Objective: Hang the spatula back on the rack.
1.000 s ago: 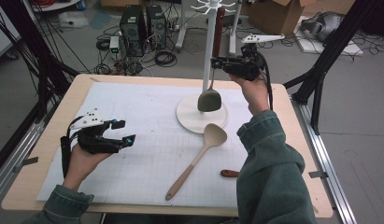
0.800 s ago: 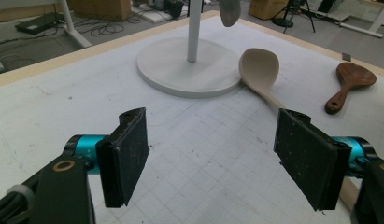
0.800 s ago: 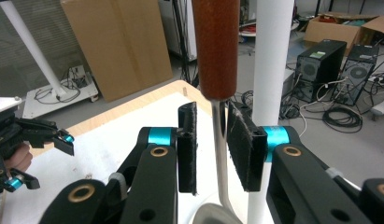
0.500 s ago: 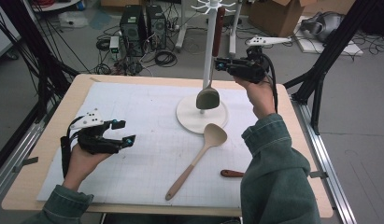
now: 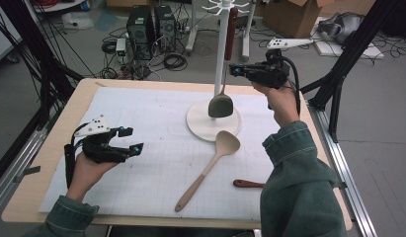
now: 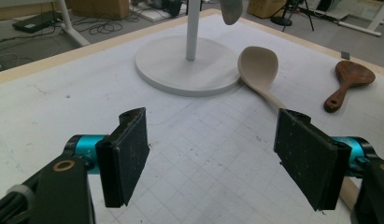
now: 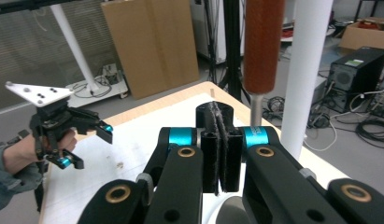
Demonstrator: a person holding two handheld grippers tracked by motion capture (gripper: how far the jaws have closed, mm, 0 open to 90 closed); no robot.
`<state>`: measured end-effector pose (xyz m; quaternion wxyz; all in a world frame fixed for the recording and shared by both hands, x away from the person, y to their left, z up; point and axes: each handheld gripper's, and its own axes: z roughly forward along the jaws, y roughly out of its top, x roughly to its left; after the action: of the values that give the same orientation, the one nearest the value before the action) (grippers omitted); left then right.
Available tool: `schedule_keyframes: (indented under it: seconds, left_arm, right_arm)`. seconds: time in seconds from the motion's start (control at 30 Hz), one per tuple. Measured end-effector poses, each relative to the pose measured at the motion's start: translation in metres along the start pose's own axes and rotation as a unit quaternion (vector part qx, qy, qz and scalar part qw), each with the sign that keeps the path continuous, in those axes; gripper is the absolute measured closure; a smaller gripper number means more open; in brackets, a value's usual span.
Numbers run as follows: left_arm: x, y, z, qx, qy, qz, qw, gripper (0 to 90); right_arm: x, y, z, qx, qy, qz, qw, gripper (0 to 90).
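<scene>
Holding my right gripper (image 5: 233,70) with its jaws pressed together on nothing, just beside the hanging spatula (image 5: 222,101), I judge the utensil is on its hook, so I should back away level without brushing its red-brown handle. My left gripper (image 5: 130,140) rests spread over the mat. Grey-bladed, slim-shanked, the spatula dangles from the white rack (image 5: 221,54) above its round base.
</scene>
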<state>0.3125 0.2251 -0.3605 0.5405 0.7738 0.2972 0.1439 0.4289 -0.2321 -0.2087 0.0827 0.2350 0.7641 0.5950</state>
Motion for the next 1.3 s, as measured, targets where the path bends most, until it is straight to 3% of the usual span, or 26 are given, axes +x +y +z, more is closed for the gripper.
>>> schedule_keyframes:
  seconds: [0.4,0.8,1.3]
  left_arm:
    - [0.000,0.001,-0.001,-0.002,-0.002,0.001,1.0000,26.6]
    - [0.002,0.000,-0.002,-0.003,-0.003,-0.002,1.0000,26.6]
    - [0.002,0.001,-0.002,-0.004,-0.002,-0.001,1.0000,26.6]
  right_arm:
    - [0.004,0.031,-0.011,-0.004,0.016,-0.024,0.9996,89.8]
    - [0.004,0.063,-0.006,0.005,0.025,-0.049,0.9985,89.8]
    - [-0.003,0.068,0.000,0.008,0.016,-0.053,0.9984,89.8]
